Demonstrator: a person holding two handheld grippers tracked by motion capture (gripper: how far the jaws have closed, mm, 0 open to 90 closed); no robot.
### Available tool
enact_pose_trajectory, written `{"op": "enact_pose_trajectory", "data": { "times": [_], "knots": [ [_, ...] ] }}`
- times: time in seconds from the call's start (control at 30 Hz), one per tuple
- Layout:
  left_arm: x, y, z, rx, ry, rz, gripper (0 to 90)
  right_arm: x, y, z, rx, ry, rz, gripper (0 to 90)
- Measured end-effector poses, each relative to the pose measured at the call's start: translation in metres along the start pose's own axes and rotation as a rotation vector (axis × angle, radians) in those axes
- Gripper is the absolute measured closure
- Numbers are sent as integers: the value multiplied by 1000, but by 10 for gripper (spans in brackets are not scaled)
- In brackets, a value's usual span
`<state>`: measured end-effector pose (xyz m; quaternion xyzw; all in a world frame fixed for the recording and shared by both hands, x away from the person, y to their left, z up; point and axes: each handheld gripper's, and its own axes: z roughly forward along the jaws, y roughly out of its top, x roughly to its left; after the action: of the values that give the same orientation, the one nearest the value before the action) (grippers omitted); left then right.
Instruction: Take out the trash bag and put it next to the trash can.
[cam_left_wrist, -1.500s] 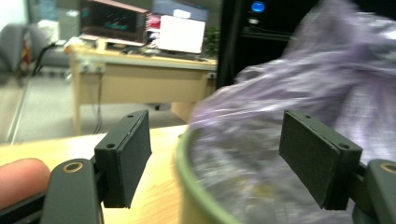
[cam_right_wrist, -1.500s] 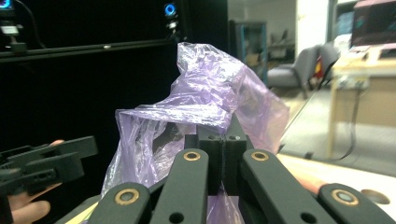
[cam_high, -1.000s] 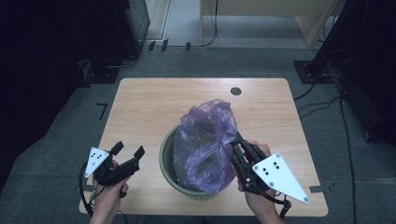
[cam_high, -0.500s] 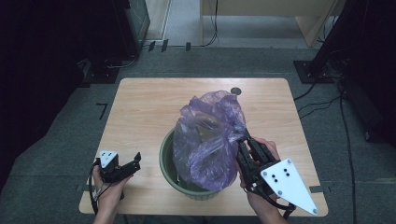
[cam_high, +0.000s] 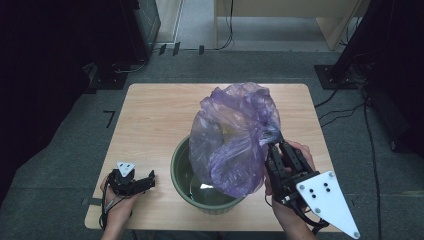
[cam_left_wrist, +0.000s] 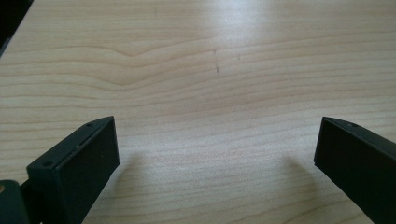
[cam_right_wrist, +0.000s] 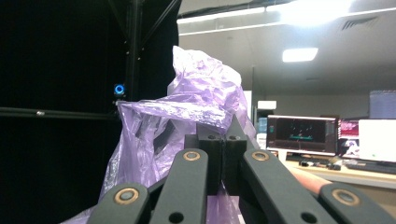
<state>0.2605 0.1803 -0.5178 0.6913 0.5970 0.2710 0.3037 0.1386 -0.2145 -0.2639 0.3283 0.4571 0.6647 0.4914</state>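
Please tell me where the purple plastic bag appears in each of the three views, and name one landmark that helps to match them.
High view: the purple plastic bag rises from the green bin at table centre.
Left gripper view: not in it; wooden table between open jaws.
Right gripper view: centre-left, pinched above the shut jaws.
Shared landmark: the right claw gripping the bag's edge.

From above the person's side we look forward and down on the whole table (cam_high: 150, 120), with floor beyond it. The left gripper view sits low and close over the tabletop (cam_left_wrist: 196, 70), facing along the wood grain. The right gripper view tilts upward toward the ceiling and a distant desk; it shares the purple bag (cam_right_wrist: 187, 112) (cam_high: 235, 135) with the high view.
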Motion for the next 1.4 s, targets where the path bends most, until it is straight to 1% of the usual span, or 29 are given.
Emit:
{"op": "enact_pose_trajectory", "data": {
  "times": [0.07,0.13,0.2,0.27,0.43,0.63,0.7,0.8,0.9,0.97,1.1,1.27,1.4],
  "knots": [
    [0,0,1,7,0,-3,0,-2,4,0,-11,-9,-5,900],
    [0,0,2,40,10,4,0,-5,9,0,-25,-20,-6,900],
    [-1,1,3,44,3,4,0,-9,14,-1,-36,-31,-9,900],
    [0,1,4,50,-7,-4,0,-13,18,-2,-46,-40,-9,900],
    [0,2,5,47,-8,-7,0,-26,27,-5,-69,-78,-15,900],
    [-1,3,6,50,-7,-4,0,-48,36,-13,-84,-130,-11,900],
    [-1,3,6,48,-6,-6,0,-54,37,-15,-83,-145,-15,900],
    [-1,3,7,46,-6,-9,0,-65,36,-19,-66,-172,-25,900],
    [-2,3,7,48,-6,-8,0,-74,30,-21,-45,-195,-33,900],
    [-2,3,7,48,-6,-8,0,-80,21,-23,-25,-219,-48,900],
    [-1,3,7,48,-6,-8,0,-92,-1,-24,25,-262,-34,900],
    [-2,3,7,48,-6,-9,0,-107,-32,-15,100,-300,-6,900],
    [-2,3,7,48,-6,-9,0,-116,-59,-2,162,-321,2,900]
  ]
}}
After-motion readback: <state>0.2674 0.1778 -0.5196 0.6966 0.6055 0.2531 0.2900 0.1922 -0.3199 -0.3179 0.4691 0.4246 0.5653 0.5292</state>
